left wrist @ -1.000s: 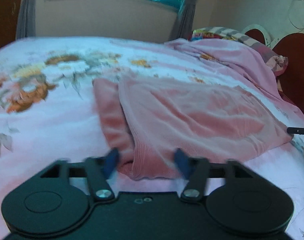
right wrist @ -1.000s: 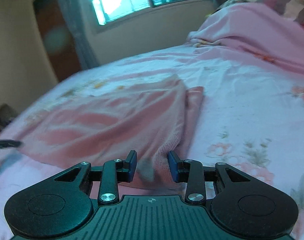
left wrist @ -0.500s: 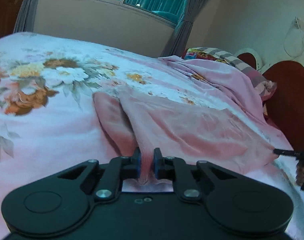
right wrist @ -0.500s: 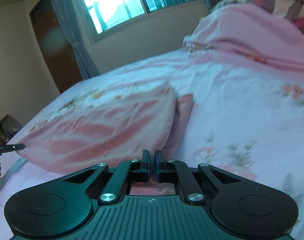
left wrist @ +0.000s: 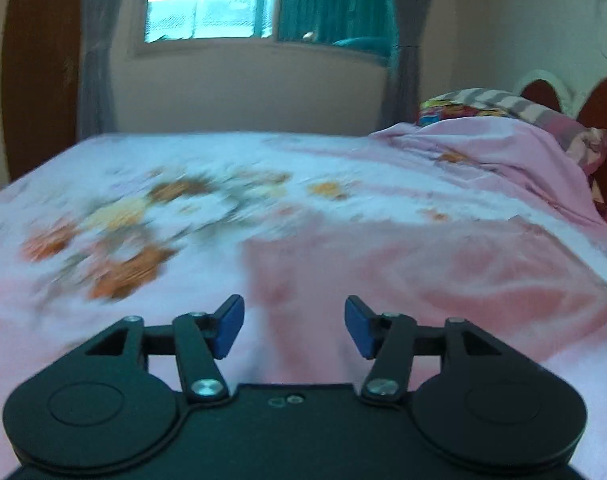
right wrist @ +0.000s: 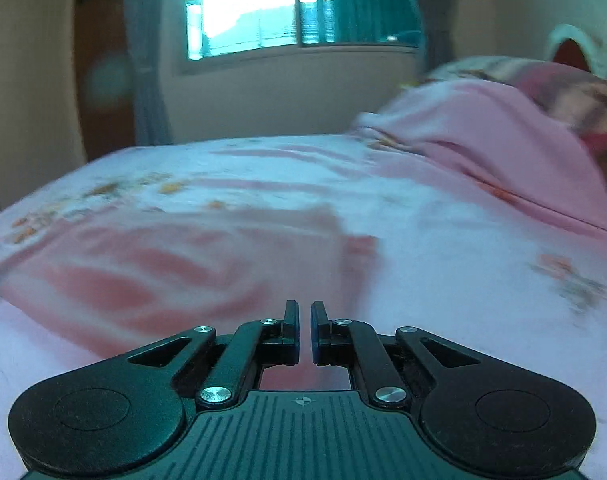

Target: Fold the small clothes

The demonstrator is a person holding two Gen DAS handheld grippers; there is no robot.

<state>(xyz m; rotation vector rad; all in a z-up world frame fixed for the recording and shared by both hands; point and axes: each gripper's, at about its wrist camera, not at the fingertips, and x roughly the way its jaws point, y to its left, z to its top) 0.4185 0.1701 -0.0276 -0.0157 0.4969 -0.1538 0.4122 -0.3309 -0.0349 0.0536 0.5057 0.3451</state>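
A pink knitted garment (left wrist: pixel 423 280) lies flat on the flowered bed sheet (left wrist: pixel 143 208). In the left wrist view my left gripper (left wrist: pixel 293 328) is open and empty just above the garment's near edge. In the right wrist view the same garment (right wrist: pixel 175 272) spreads to the left. My right gripper (right wrist: pixel 304 332) has its jaws nearly together with a thin gap; pink cloth shows behind and below them, and whether they still pinch it is unclear. Both views are motion-blurred.
A heaped pink blanket (left wrist: pixel 503 160) and striped pillows (left wrist: pixel 483 104) lie at the head of the bed on the right, by a dark red headboard (left wrist: pixel 603 120). A window (left wrist: pixel 207 8) with teal curtains is in the far wall.
Half a second ago both grippers were shut on the garment's edge. The left one has opened and let go; the garment lies folded shorter. The right jaws have parted slightly. Both cameras moved.
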